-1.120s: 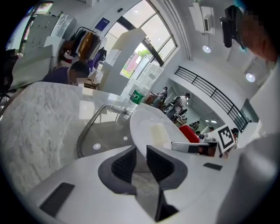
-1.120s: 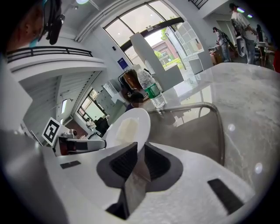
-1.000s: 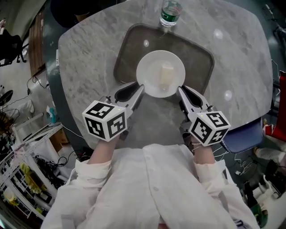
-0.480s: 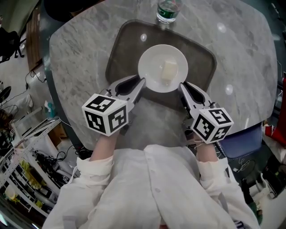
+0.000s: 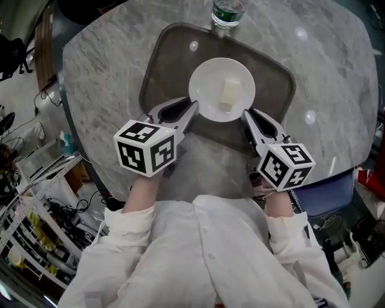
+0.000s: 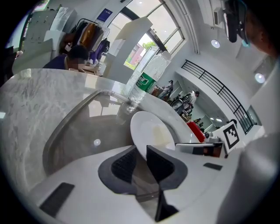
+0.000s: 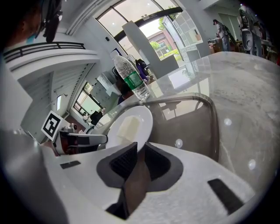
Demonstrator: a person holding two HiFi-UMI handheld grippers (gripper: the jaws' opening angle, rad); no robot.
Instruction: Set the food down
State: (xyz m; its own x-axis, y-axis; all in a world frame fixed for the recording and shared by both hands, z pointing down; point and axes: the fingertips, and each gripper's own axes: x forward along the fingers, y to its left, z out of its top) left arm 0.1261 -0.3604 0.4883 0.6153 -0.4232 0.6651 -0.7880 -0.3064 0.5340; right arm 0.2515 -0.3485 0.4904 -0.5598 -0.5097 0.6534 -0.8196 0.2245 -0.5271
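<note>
A white plate [image 5: 221, 89] with a pale block of food [image 5: 229, 93] on it hangs over a dark tray [image 5: 157, 71] on the marble table. My left gripper [image 5: 194, 110] is shut on the plate's near-left rim, and my right gripper [image 5: 245, 116] is shut on its near-right rim. In the left gripper view the plate [image 6: 151, 133] stands edge-on between the black pads [image 6: 125, 165]. In the right gripper view the plate [image 7: 130, 127] with the food [image 7: 128, 126] sits in the pads [image 7: 124, 160], and the tray [image 7: 192, 127] lies beyond.
A clear water bottle with a green label [image 5: 227, 13] stands at the tray's far edge, also in the left gripper view as the bottle [image 6: 145, 78] and in the right gripper view as the bottle [image 7: 130, 79]. The round marble table [image 5: 96, 78] ends close to my body. Racks and cables clutter the floor at left.
Both grippers have carried the plate forward, away from me, and lower, from the tray's near edge to over its middle. Both grips are unchanged.
</note>
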